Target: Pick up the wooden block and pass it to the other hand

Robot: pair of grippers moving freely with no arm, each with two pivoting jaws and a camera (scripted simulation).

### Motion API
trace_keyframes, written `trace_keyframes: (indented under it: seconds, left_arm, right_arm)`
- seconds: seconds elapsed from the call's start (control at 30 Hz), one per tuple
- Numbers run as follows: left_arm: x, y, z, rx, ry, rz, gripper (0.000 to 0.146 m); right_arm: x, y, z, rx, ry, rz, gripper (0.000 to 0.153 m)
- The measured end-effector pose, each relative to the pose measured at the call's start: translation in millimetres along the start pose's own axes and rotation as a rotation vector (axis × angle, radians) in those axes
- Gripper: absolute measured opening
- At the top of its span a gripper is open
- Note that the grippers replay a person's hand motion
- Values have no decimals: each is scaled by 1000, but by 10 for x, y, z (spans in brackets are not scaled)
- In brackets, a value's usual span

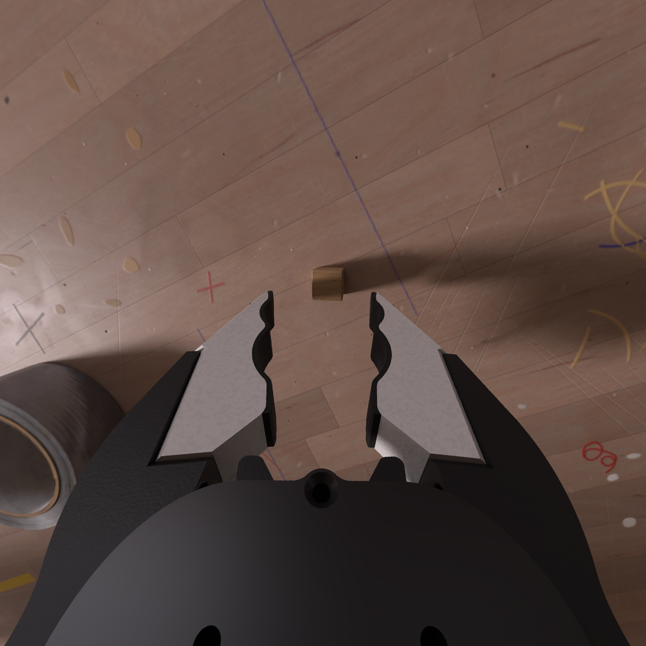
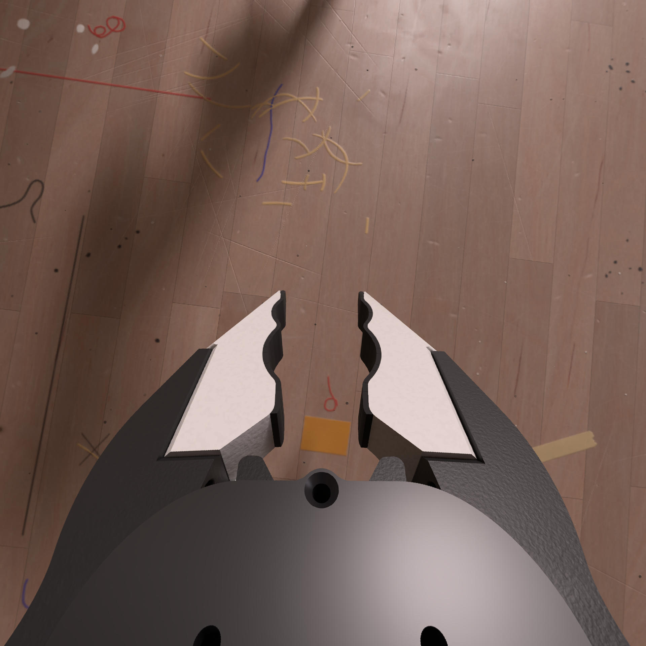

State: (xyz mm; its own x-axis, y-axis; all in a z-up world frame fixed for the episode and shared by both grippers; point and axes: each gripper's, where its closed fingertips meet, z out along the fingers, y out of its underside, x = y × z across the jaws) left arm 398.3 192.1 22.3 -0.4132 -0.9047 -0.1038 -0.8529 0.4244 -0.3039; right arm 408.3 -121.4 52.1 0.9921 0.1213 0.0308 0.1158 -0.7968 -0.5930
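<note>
A small tan wooden block [image 1: 327, 284] lies on the scratched wooden table top, seen in the left wrist view just beyond the fingertips and slightly right of their middle. My left gripper [image 1: 321, 297] is open and empty, held above the table with the block ahead of its gap. My right gripper [image 2: 322, 296] is open and empty over a bare stretch of planks. The block does not show in the right wrist view.
A roll of grey tape [image 1: 38, 444] lies close to the left of my left gripper. An orange square patch [image 2: 325, 436] and a strip of tan tape [image 2: 564, 445] lie flat under my right gripper. Paint marks and scribbles cover the table.
</note>
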Motion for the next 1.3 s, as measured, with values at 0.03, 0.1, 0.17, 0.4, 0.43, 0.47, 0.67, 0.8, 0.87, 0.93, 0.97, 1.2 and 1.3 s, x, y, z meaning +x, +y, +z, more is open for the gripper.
trace_keyframes:
  seconds: [0.03,0.1,0.17,0.4,0.43,0.47,0.67,0.8,0.87,0.93,0.97,1.2,1.3]
  left_arm:
    - [-1,2,26,-8,5,-7,54]
    - [23,12,70,-25,28,-17,39]
    - [23,-15,91,-2,33,-28,18]
    - [-34,-97,-87,100,-26,-29,18]
    - [-31,-136,-184,135,-27,-37,18]
    - [-17,-192,-303,185,-23,-45,18]
    - [603,-794,-1367,661,293,-26,18]
    - [1268,-1038,-2053,910,663,9,18]
    - [1566,-1051,-2255,965,807,47,18]
    - [1791,-1044,-2397,1009,928,64,18]
    - [1874,-1042,-2447,1026,983,66,18]
    - [2235,-1035,-2503,1063,1205,90,18]
    - [2280,-1024,-2466,1046,1246,88,18]
  right_arm:
    - [7,0,-10,3,3,1,44]
    - [15,-3,-25,5,7,0,44]
    - [21,-9,-36,6,11,-1,43]
    - [82,-102,-152,53,53,2,44]
    - [100,-146,-194,76,67,1,44]
    - [121,-205,-244,105,87,-5,45]
    - [118,-905,-792,440,286,-170,58]
    - [-182,-1457,-1202,683,426,-373,56]
    - [-365,-1649,-1287,730,486,-476,56]
    - [-518,-1785,-1309,747,528,-557,58]
    - [-577,-1842,-1320,760,548,-583,59]
    - [-757,-1989,-1238,777,610,-681,50]
    - [-776,-1996,-1211,760,635,-711,42]
